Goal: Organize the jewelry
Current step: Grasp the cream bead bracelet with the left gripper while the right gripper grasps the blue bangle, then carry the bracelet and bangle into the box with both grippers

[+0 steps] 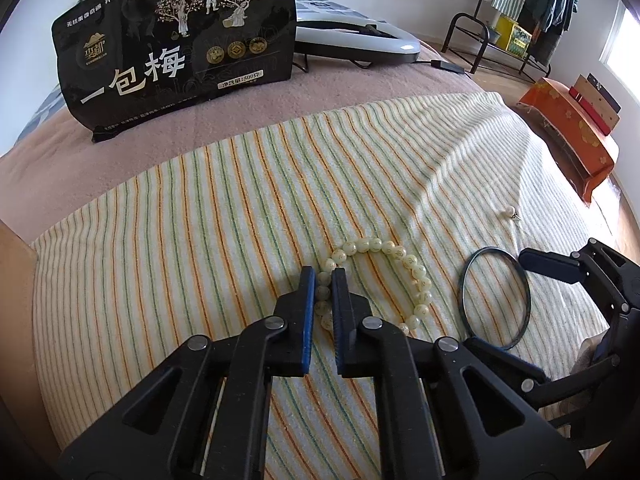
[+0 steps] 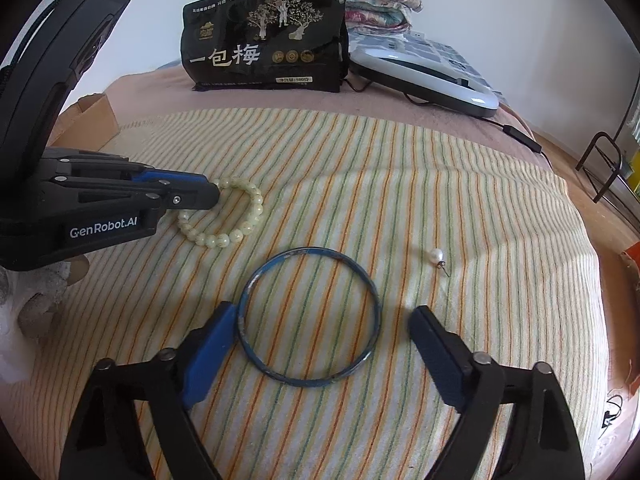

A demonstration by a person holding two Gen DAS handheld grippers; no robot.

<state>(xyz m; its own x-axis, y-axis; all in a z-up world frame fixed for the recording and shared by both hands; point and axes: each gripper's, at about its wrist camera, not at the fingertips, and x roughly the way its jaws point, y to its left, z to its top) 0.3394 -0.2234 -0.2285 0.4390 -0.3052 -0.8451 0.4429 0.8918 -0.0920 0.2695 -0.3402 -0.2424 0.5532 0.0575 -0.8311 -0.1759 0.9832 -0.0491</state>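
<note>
A cream bead bracelet [image 1: 404, 258] lies on the striped cloth [image 1: 200, 220]. My left gripper [image 1: 323, 274] is shut on its left side, beads pinched between the blue pads. It also shows in the right wrist view [image 2: 236, 236], with the left gripper [image 2: 216, 196] on it. A dark blue bangle [image 2: 309, 316] lies flat between the wide-open fingers of my right gripper [image 2: 322, 320]; the left pad [image 2: 216, 340] is at its rim. The bangle also shows in the left wrist view [image 1: 496, 298]. A pearl earring [image 2: 437, 257] lies to the right.
A black snack bag [image 1: 176, 40] stands at the back of the bed. A grey-white appliance [image 2: 424, 76] with a cable lies behind it. Folded quilts [image 2: 376, 4] sit at the rear. An orange cloth-covered bench [image 1: 572, 128] and a clothes rack [image 1: 532, 4] stand on the right.
</note>
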